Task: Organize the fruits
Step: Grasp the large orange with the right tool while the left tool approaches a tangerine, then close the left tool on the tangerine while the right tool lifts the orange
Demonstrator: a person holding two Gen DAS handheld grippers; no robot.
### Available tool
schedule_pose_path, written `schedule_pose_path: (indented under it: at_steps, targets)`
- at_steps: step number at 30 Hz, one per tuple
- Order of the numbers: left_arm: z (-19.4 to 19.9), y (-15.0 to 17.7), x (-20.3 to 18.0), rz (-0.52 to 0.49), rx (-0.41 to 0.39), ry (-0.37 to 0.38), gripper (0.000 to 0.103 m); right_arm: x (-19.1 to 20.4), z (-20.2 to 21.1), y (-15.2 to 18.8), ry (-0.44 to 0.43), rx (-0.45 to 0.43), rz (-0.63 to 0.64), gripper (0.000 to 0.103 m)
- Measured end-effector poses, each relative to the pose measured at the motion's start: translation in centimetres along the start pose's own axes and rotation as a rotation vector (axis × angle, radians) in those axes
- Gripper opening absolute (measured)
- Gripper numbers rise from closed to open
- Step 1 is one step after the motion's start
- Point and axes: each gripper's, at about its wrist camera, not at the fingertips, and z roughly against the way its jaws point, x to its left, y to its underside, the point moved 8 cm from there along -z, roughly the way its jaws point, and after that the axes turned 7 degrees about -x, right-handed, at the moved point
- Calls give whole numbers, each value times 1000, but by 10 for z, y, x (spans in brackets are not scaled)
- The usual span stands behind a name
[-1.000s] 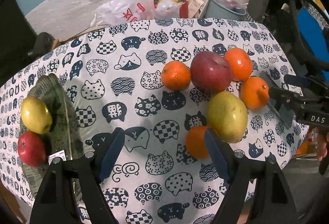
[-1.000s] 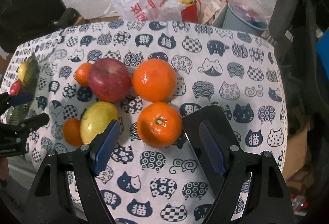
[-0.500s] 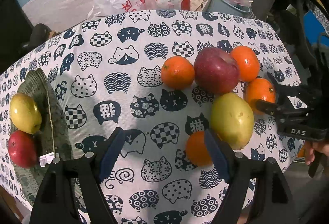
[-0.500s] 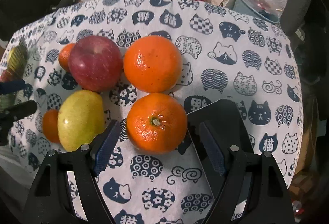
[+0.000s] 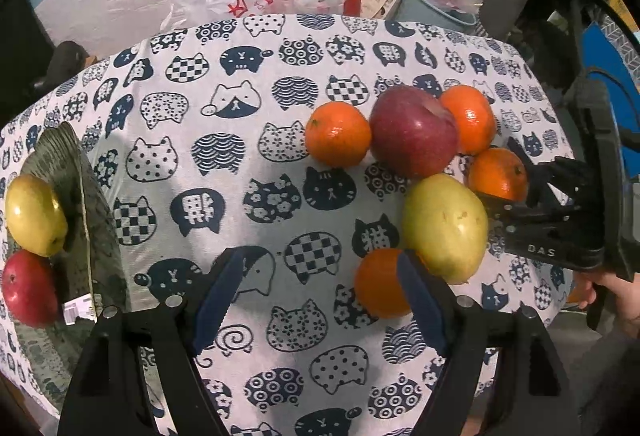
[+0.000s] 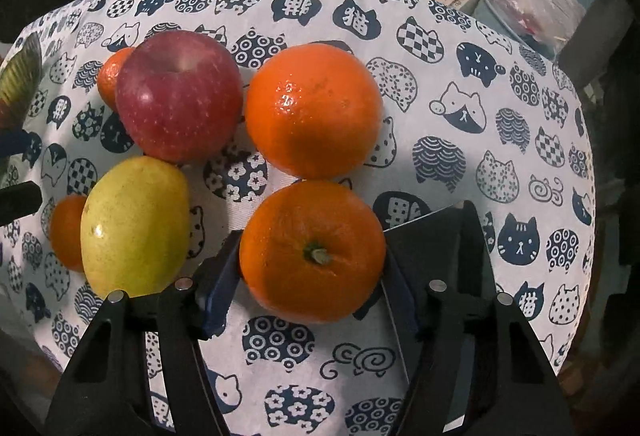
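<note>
The right gripper [image 6: 312, 276] is closing its blue pads on the orange [image 6: 312, 252] at the surface's right edge, so the pick step looks in hand. The next move is probably lifting it clear of the pear [image 6: 134, 226] and carrying it toward the plate [image 5: 86, 196] at the left edge. The left gripper [image 5: 320, 296] is hovering spread wide and empty near the front edge.

orange tangerine [image 6: 312, 252], navy cat-print tablecloth [image 6: 460, 108]
</note>
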Motion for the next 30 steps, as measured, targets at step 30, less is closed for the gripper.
schedule_pose_path:
  at_steps: [30]
  targets:
    - [-25,28,-45,-219,55,48,81,-5,60,-7,-84,-128,-131,65]
